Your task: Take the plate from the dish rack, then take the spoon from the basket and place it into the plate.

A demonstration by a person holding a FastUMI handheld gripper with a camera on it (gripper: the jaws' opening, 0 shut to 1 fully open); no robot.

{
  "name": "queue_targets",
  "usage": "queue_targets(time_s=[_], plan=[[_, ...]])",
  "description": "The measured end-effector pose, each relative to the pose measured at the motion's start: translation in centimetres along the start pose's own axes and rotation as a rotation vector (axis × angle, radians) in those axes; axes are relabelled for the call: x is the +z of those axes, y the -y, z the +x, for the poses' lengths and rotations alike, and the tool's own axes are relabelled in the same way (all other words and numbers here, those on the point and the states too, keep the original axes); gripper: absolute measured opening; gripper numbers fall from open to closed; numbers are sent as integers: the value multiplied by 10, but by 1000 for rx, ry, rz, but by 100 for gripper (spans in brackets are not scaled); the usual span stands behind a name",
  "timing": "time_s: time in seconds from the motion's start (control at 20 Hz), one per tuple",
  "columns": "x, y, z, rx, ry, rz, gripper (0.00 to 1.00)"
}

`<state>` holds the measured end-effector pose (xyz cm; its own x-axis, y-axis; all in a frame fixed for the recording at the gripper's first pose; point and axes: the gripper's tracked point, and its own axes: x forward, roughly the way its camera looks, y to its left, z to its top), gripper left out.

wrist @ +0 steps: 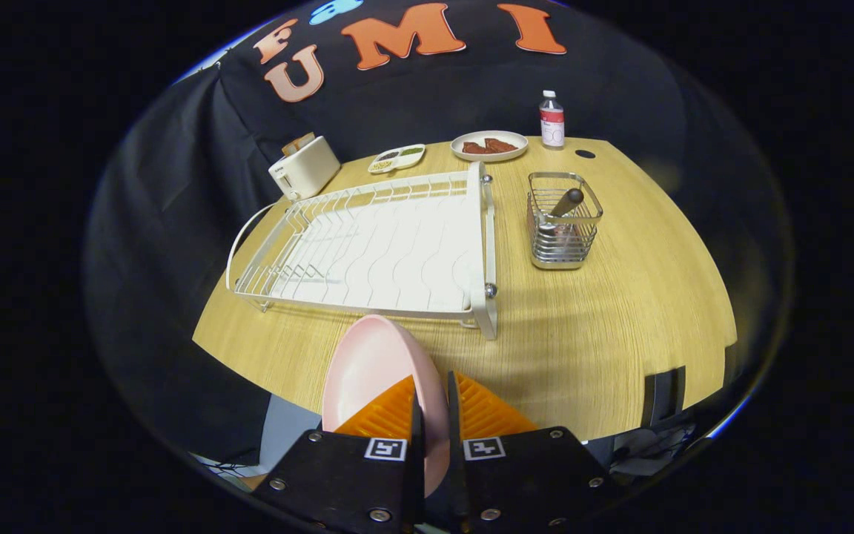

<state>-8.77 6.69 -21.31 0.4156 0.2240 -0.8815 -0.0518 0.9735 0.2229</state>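
Pink plate (pixel 379 371) clamped on edge in gripper (pixel 433 404), near side of white dish rack (pixel 382 245); spoon (pixel 566 204) in wire basket (pixel 562 222), right.

The spoon (pixel 566 204) bowl is hidden low in the basket (pixel 563 222)

The gripper (pixel 432 415) at bottom centre: black body with silver screws, two square black-and-white markers, ribbed fingers (pixel 390 415).

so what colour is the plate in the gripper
Pale pink plate, clamped between the gripper fingers; gripper view.
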Motion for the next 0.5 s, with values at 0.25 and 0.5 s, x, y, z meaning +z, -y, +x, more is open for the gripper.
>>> queue_targets(time_s=[0.25, 0.5], plan=[[-10, 6, 15, 3, -25, 18, 13], [-17, 19, 31, -20, -51, 36, 13]])
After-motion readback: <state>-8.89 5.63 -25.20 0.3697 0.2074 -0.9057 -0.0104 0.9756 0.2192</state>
